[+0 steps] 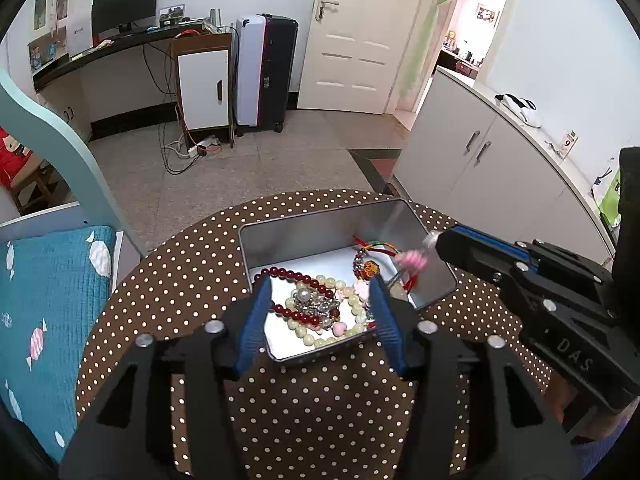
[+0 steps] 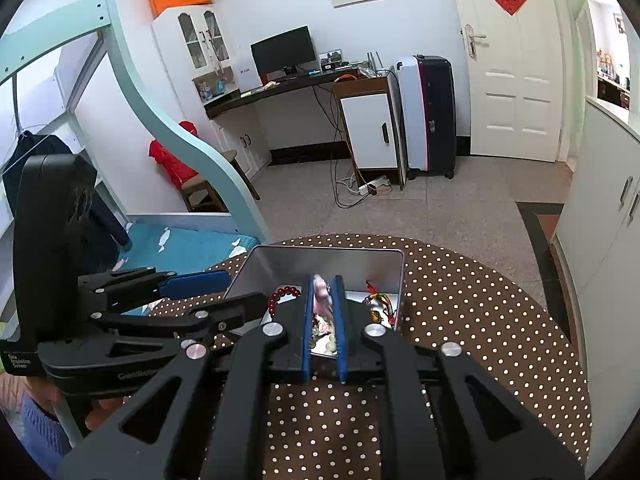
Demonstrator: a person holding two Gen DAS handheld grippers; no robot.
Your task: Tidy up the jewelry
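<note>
A metal tin [image 1: 320,236] sits on the polka-dot table [image 1: 192,280]. It holds a dark red bead bracelet [image 1: 292,276], a cream bead necklace [image 1: 348,300], a silver piece with a pearl [image 1: 308,300] and a red cord charm [image 1: 368,264]. My left gripper [image 1: 320,286] is open over the tin's near end. My right gripper [image 2: 323,282] is shut on a pink jewelry piece [image 2: 323,298] and holds it above the tin [image 2: 328,264]. That pink piece [image 1: 414,260] also shows blurred in the left wrist view.
A blue quilted bed [image 1: 48,300] lies left of the table. White cabinets [image 1: 480,168] stand to the right. A desk with a monitor [image 1: 124,8], a suitcase [image 1: 268,72] and floor cables [image 1: 180,152] are across the room.
</note>
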